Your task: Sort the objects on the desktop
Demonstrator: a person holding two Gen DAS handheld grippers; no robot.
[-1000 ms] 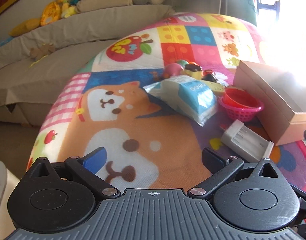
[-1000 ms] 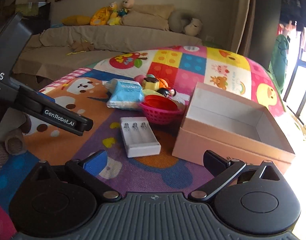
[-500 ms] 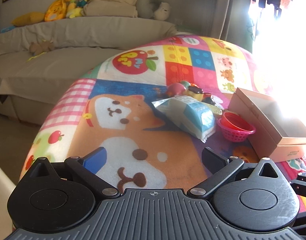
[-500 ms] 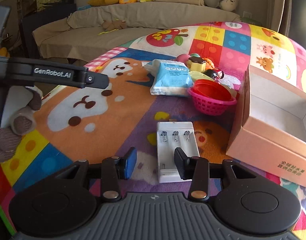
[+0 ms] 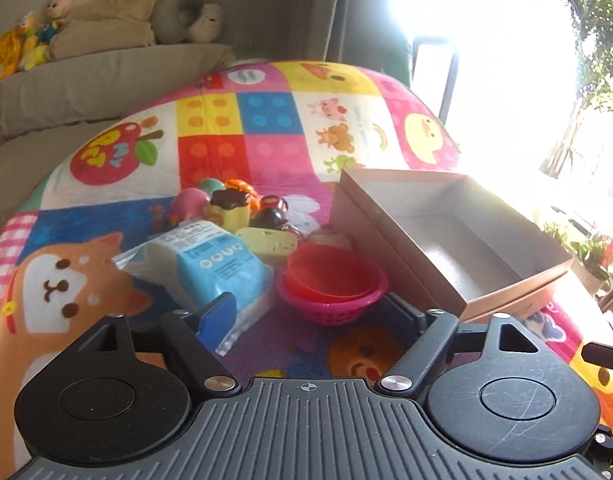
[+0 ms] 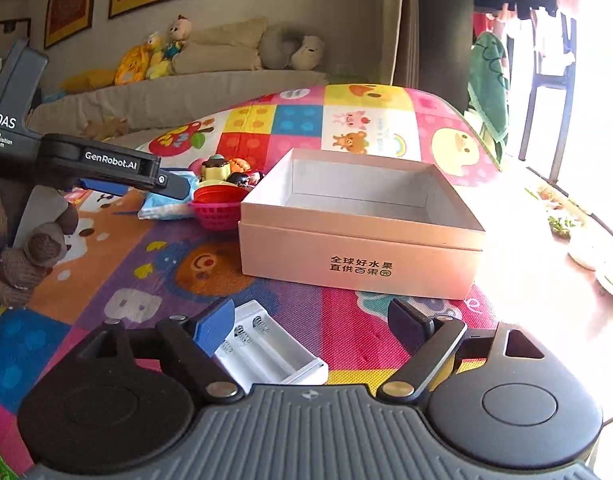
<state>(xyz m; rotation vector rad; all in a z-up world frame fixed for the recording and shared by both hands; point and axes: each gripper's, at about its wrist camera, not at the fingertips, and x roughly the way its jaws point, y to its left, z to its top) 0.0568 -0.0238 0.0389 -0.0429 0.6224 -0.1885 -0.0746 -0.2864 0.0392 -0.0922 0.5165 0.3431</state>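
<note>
My left gripper point(image 5: 310, 314) hovers just in front of a pink basket point(image 5: 334, 304) that holds red bowls point(image 5: 330, 272). Its jaws are closing with nothing pressed between the pads. A blue tissue pack point(image 5: 210, 264) lies by its left finger, with small toys point(image 5: 242, 208) behind. My right gripper point(image 6: 310, 324) is low over the mat, jaws opening. A white battery holder point(image 6: 266, 348) lies between them against the blue left pad point(image 6: 214, 326), clear of the right one. The open pink cardboard box point(image 6: 358, 236) stands just ahead. In the right wrist view the left gripper point(image 6: 174, 188) reaches over the basket point(image 6: 216, 216).
Everything sits on a colourful cartoon play mat point(image 6: 154, 276). A brown knitted toy point(image 6: 30, 264) lies at the mat's left edge. A sofa with plush toys point(image 6: 158, 56) runs along the back wall. White bowls point(image 6: 598, 256) sit in bright light to the right.
The left gripper swung right to face the basket and box, and its jaws narrowed. The right gripper's jaws closed around the battery holder, then spread wide again as it turned toward the box.
</note>
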